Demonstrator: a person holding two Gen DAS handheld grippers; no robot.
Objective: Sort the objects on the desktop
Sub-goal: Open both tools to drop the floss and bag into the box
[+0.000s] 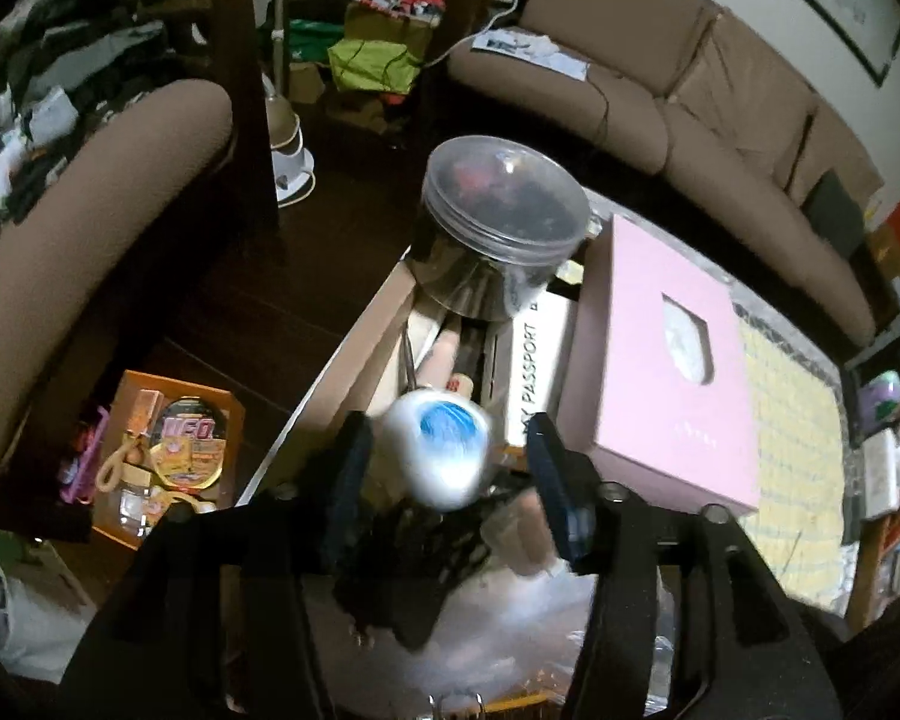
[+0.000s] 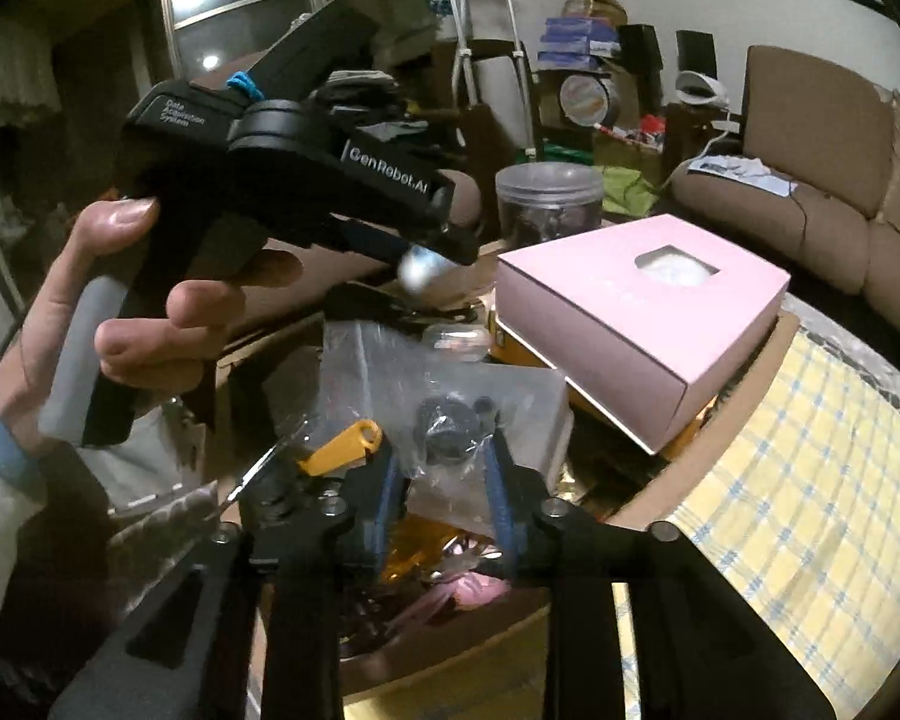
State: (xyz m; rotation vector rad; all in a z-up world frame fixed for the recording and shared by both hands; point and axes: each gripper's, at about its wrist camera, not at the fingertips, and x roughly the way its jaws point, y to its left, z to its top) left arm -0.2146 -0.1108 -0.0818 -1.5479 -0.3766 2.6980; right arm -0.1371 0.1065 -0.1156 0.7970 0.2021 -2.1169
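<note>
Cluttered box (image 1: 384, 324): left claw (image 1: 444, 456) parted around blurred white ball (image 1: 438, 450); right claw (image 2: 444, 468) parted.

A yellow-and-white checked tablecloth (image 2: 810, 450) is covering the table, with a crowded cardboard box (image 1: 354, 354) sitting directly on it (its contents are piled above the rim) and smaller boxes (image 1: 888, 462) crowding the cloth's far edge.

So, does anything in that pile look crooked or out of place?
Yes: the pink box lies tilted on top of the heap rather than flat, and its near corner overhangs the orange box beneath it, so it looks loosely perched.
</note>
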